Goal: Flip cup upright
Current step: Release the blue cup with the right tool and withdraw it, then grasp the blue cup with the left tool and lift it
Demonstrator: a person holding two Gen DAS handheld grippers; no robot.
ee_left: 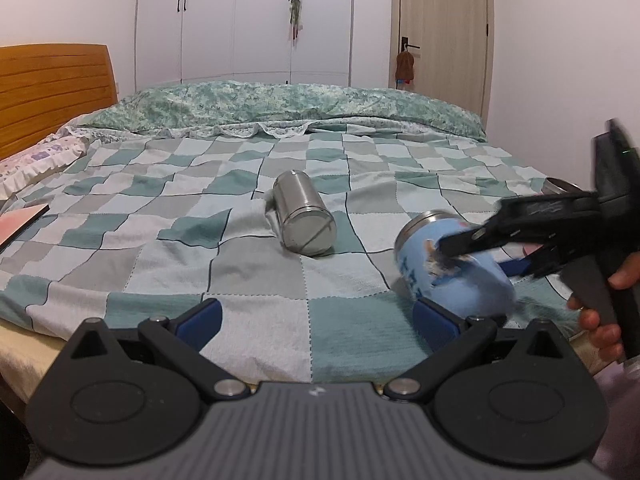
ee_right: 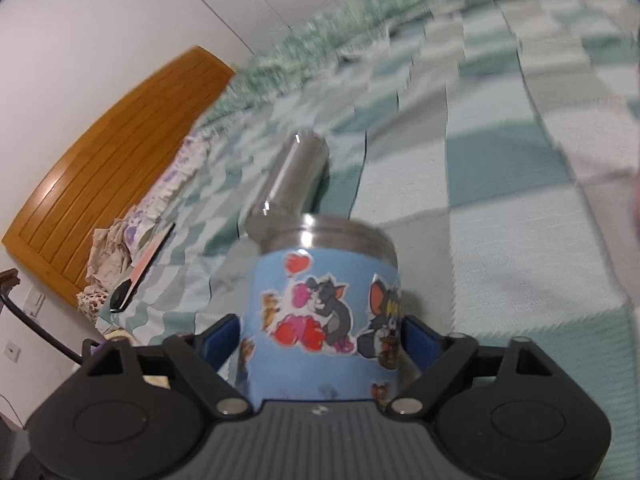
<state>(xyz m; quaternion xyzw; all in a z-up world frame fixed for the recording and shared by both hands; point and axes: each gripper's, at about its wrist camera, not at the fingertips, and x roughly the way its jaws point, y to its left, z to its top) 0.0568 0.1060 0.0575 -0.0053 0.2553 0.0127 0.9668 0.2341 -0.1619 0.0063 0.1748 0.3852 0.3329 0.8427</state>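
A light-blue cup point(ee_left: 452, 268) with cartoon stickers and a steel rim lies tilted on the checked bedspread at the right. My right gripper point(ee_left: 476, 256) is shut on it, one finger on each side; in the right wrist view the blue cup point(ee_right: 320, 312) sits between the blue pads, rim pointing away. A plain steel cup point(ee_left: 306, 214) lies on its side mid-bed, and shows behind the blue cup in the right wrist view point(ee_right: 292, 180). My left gripper point(ee_left: 316, 320) is open and empty near the bed's front edge.
A wooden headboard point(ee_left: 52, 88) and pillows stand at the left. A pink book point(ee_left: 20, 224) lies at the left edge. A folded green quilt point(ee_left: 280, 108) runs along the far side. Another steel object point(ee_left: 558, 186) shows at the far right.
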